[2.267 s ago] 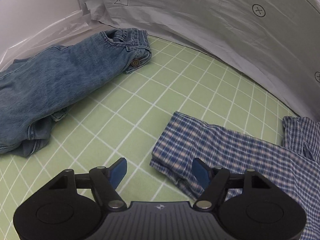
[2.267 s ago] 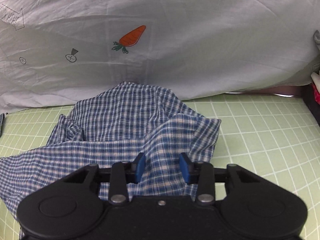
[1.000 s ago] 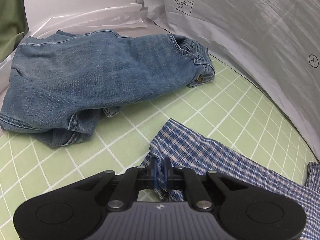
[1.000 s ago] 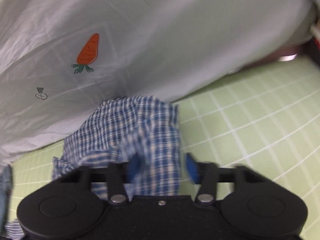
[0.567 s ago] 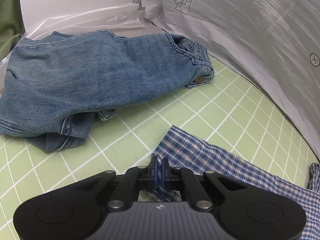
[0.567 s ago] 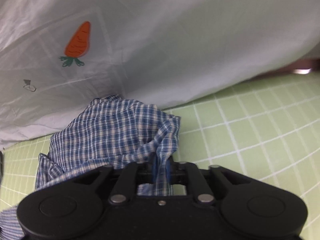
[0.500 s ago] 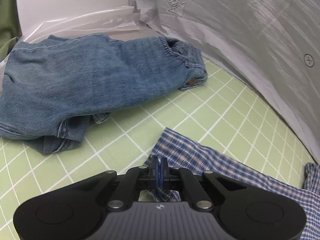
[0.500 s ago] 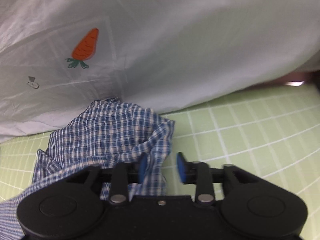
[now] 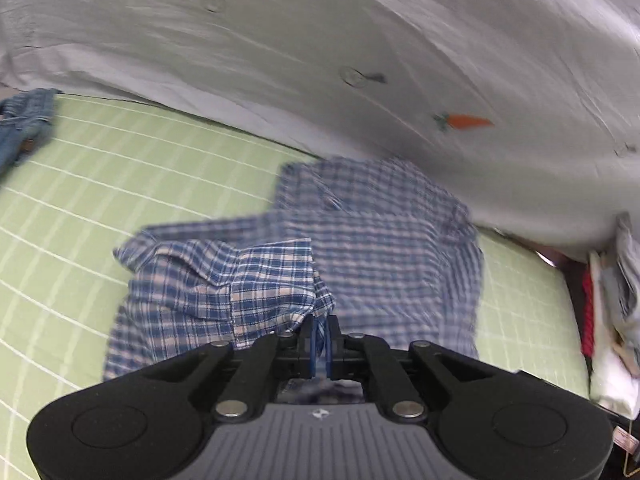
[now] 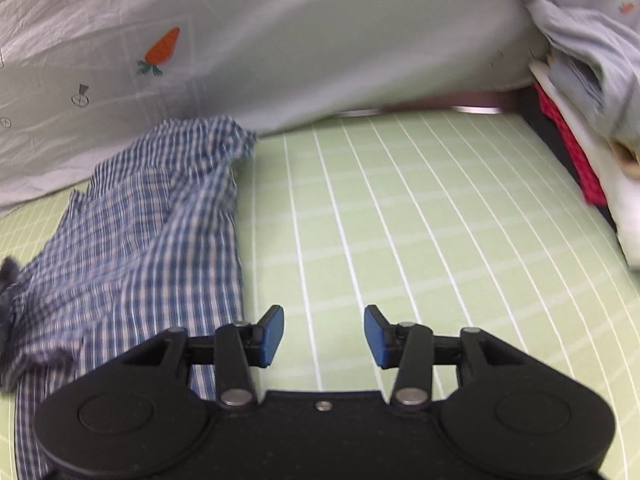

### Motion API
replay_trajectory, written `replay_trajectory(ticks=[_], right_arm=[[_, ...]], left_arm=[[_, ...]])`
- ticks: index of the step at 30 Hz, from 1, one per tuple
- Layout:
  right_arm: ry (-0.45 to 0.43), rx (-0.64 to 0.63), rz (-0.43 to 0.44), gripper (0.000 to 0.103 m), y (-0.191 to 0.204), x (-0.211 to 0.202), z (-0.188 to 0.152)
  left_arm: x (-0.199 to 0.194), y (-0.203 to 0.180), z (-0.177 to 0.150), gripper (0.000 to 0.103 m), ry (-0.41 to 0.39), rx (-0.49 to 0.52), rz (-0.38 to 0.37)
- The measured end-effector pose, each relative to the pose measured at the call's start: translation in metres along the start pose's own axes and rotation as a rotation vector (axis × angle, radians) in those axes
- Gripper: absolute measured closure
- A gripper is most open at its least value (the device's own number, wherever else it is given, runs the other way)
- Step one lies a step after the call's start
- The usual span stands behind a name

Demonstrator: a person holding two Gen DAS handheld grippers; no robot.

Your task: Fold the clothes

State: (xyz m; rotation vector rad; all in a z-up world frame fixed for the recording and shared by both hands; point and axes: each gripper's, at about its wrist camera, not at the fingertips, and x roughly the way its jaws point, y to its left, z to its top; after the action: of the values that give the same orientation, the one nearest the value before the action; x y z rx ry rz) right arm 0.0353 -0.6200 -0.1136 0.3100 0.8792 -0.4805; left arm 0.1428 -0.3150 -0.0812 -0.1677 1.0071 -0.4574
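A blue and white plaid shirt (image 9: 360, 248) lies crumpled on the green grid mat (image 9: 120, 184). My left gripper (image 9: 319, 338) is shut on a fold of the shirt and holds that edge lifted over the rest of the cloth. In the right wrist view the shirt (image 10: 132, 232) lies to the left. My right gripper (image 10: 324, 334) is open and empty over bare mat (image 10: 400, 220), just right of the shirt's edge.
Blue jeans (image 9: 24, 124) lie at the far left of the mat. A grey sheet with a carrot print (image 9: 464, 121) hangs behind the mat and also shows in the right wrist view (image 10: 162, 50). A stack of folded clothes (image 10: 580, 92) sits at the right edge.
My left gripper has swung right, carrying the shirt edge over the shirt; the jeans slid to the far left. My right gripper let go of the shirt, opened wide and moved right.
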Motion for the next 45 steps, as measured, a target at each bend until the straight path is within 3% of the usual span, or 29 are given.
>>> replay_trajectory(ticks=[2, 3, 5, 6, 7, 8, 10, 15, 18, 24, 29, 31, 34, 35, 36, 41, 45], right_arm=[[0.020, 0.002, 0.003, 0.053, -0.001, -0.003, -0.011], [0.015, -0.014, 0.011, 0.048, 0.002, -0.005, -0.013], [0.003, -0.047, 0.026, 0.025, 0.008, -0.009, -0.017], [-0.016, -0.073, 0.035, 0.009, 0.015, -0.011, -0.016], [-0.039, -0.095, 0.044, 0.000, 0.023, -0.012, -0.016], [-0.059, -0.116, 0.064, 0.000, 0.032, -0.013, -0.013], [-0.089, -0.147, 0.113, 0.000, 0.051, -0.014, -0.006], [-0.155, -0.202, 0.236, 0.000, 0.103, -0.018, 0.011], [-0.151, -0.197, 0.288, 0.000, 0.122, -0.017, 0.017], [-0.052, -0.266, 0.403, 0.000, 0.154, -0.007, 0.016], [0.025, -0.308, 0.484, 0.013, 0.180, 0.010, 0.014], [0.034, -0.307, 0.502, 0.026, 0.181, 0.008, 0.011], [0.013, -0.282, 0.517, 0.085, 0.171, -0.008, 0.007], [0.007, -0.274, 0.523, 0.098, 0.167, -0.013, 0.005], [0.000, -0.266, 0.528, 0.101, 0.163, -0.019, 0.004], [-0.034, -0.225, 0.552, 0.102, 0.145, -0.045, -0.005], [-0.025, -0.160, 0.497, 0.102, 0.115, -0.073, -0.038]], left_arm=[[0.002, -0.014, -0.009, 0.048, 0.034, 0.032, 0.002], [0.000, -0.014, -0.012, 0.042, 0.035, 0.030, 0.018], [-0.003, -0.011, -0.015, 0.028, 0.033, 0.019, 0.058], [-0.007, -0.006, -0.012, 0.027, 0.024, 0.010, 0.086], [-0.012, 0.000, -0.008, 0.023, 0.013, 0.003, 0.117], [-0.016, 0.005, -0.004, 0.017, 0.001, -0.003, 0.150], [-0.023, 0.017, 0.002, 0.012, -0.004, -0.028, 0.165], [-0.037, 0.045, 0.014, 0.012, -0.012, -0.101, 0.178], [-0.035, 0.059, 0.015, 0.012, -0.007, -0.187, 0.191], [-0.018, 0.085, 0.011, 0.012, 0.080, -0.266, 0.266], [-0.015, 0.097, 0.009, 0.012, 0.093, -0.285, 0.279], [-0.024, 0.094, 0.007, 0.012, 0.079, -0.283, 0.278], [-0.038, 0.089, 0.005, 0.012, 0.054, -0.279, 0.277], [-0.043, 0.087, 0.004, 0.012, 0.046, -0.277, 0.277], [-0.048, 0.086, 0.003, 0.012, 0.038, -0.276, 0.276], [-0.074, 0.074, -0.004, 0.012, -0.002, -0.261, 0.274], [-0.105, 0.050, -0.024, 0.012, -0.027, -0.213, 0.272]])
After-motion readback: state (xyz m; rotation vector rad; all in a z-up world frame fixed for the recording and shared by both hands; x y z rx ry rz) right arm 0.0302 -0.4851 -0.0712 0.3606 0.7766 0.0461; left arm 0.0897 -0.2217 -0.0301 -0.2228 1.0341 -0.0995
